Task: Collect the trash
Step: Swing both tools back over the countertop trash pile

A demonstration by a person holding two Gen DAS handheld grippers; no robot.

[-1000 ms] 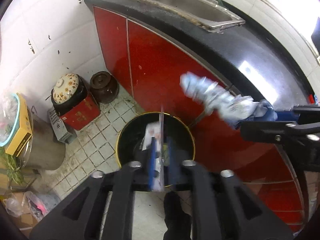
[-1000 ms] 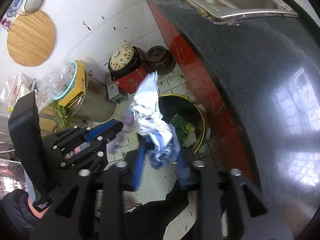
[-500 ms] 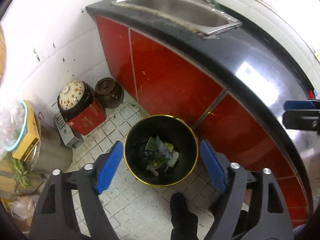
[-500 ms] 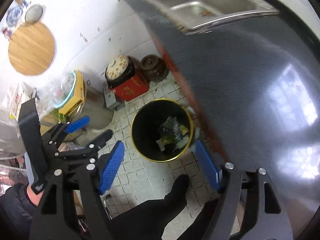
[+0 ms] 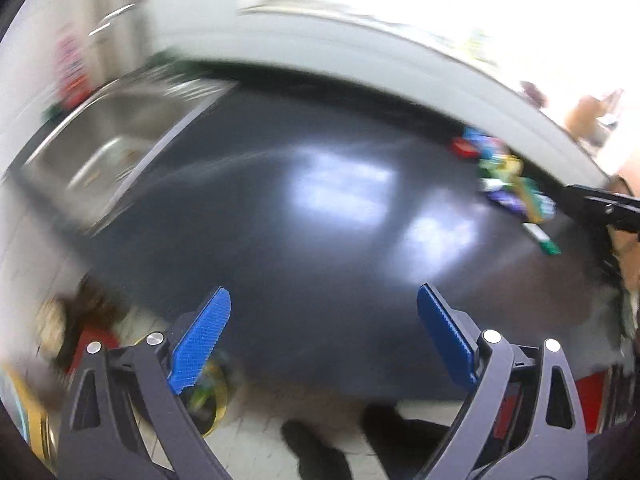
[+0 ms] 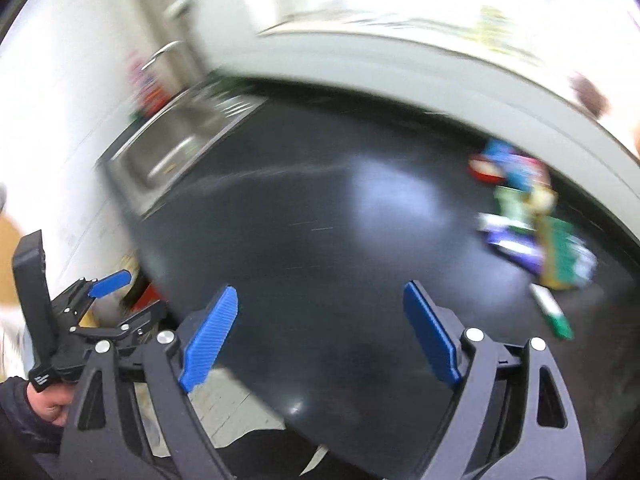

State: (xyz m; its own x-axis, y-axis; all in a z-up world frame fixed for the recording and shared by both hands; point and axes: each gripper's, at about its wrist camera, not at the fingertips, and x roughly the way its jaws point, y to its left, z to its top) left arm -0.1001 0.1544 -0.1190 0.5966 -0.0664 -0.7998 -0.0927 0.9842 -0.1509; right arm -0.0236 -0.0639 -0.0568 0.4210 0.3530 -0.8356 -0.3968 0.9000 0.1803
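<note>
opening wide over the dark counter [image 5: 320, 240], nothing is held between the blue pads of the left gripper [image 5: 324, 340] or right gripper [image 6: 320, 332]; blurred trash [image 6: 532, 232] is seen near the counter's far right edge.

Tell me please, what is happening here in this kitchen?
A person is collecting trash with a two-finger gripper in each hand. Right now both the left gripper and the right gripper hold nothing, and their jaws are opening. Both point over the dark countertop. A pile of colourful wrappers lies on it at the far right, untouched. The sink is at the left. The yellow-rimmed bin stands on the floor below. The pictures are blurred.
</note>
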